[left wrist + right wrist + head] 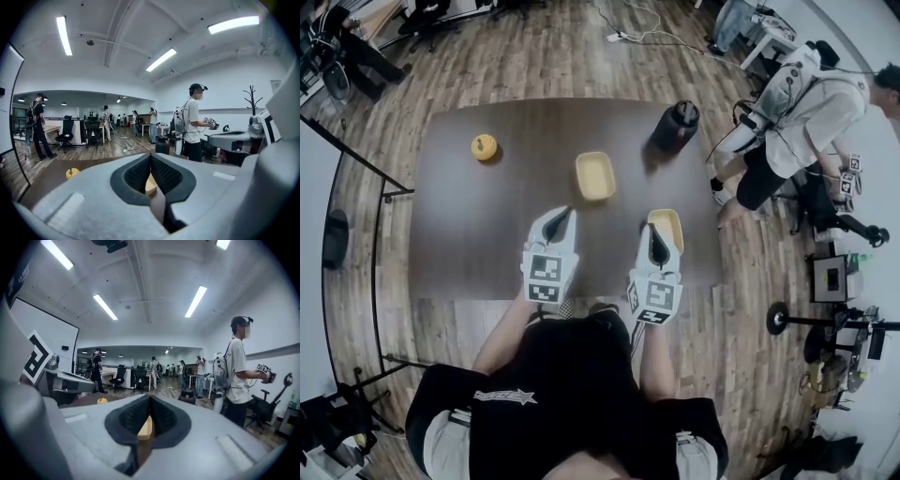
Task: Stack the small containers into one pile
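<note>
Starting at the left gripper [151,158]: ribbed pads [137,176] pressed flat together, clamping nothing. Peeks through the notch below them at the middle container [150,184], pale yellow, out ahead on the table [44,173]. Over to the right gripper [150,401]: same story, pads [163,416] closed on each other and empty. Catches the near container [145,427] right beneath the tips (touching or just above it, hard to call).

Up to the head view now. Puts the left gripper [562,215] over bare brown table [469,234], not far from the front edge, pointing away from the body. Sets the right gripper [654,232] alongside, tips over the near-left rim of the near container [670,225]. Finds the middle container [595,175] open side up toward the table's centre, well apart from the near one: two pieces, unstacked.

Further out, spots a small yellow round object [484,146] at the far left and a dark bottle [677,125] upright at the far right. Beyond the table, takes in wood floor [534,37] and a person [802,108] in a white shirt at the right.
</note>
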Action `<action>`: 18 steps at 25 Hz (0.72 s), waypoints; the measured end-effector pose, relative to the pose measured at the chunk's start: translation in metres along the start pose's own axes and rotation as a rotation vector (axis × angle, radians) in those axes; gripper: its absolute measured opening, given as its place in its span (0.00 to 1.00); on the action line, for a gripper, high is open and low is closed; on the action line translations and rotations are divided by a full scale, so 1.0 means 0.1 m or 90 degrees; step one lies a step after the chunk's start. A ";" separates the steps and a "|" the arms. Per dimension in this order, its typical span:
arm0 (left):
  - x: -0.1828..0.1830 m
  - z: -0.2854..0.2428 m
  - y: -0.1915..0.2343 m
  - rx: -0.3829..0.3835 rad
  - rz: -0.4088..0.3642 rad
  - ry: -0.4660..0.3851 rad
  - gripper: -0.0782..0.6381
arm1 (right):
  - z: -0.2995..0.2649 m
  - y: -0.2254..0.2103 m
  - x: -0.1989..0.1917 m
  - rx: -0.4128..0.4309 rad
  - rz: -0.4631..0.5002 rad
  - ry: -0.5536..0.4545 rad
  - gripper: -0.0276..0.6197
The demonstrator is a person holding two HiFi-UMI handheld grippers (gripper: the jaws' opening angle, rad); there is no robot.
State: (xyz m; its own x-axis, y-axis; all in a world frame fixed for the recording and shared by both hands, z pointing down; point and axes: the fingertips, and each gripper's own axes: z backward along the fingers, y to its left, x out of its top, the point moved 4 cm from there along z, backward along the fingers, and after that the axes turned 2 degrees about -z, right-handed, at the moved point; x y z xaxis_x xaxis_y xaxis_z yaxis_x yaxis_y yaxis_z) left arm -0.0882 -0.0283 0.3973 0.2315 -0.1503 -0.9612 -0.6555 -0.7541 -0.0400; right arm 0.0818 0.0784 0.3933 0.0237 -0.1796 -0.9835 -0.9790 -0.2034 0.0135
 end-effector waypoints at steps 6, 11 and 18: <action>0.01 0.12 -0.11 -0.029 -0.005 -0.007 0.12 | 0.20 0.03 -0.06 -0.015 -0.003 0.004 0.05; 0.03 0.10 -0.21 -0.062 -0.004 -0.008 0.12 | 0.33 -0.10 0.01 -0.054 0.009 0.001 0.05; 0.07 -0.15 -0.72 -0.140 -0.005 -0.002 0.12 | 0.63 -0.58 -0.03 -0.125 0.009 0.023 0.05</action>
State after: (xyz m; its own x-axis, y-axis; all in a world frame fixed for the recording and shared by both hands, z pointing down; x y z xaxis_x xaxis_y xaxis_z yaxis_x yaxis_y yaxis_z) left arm -0.0291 0.0152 0.3975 0.2334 -0.1415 -0.9620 -0.4809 -0.8767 0.0122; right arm 0.1253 0.1517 0.3840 0.0214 -0.2171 -0.9759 -0.9212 -0.3835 0.0651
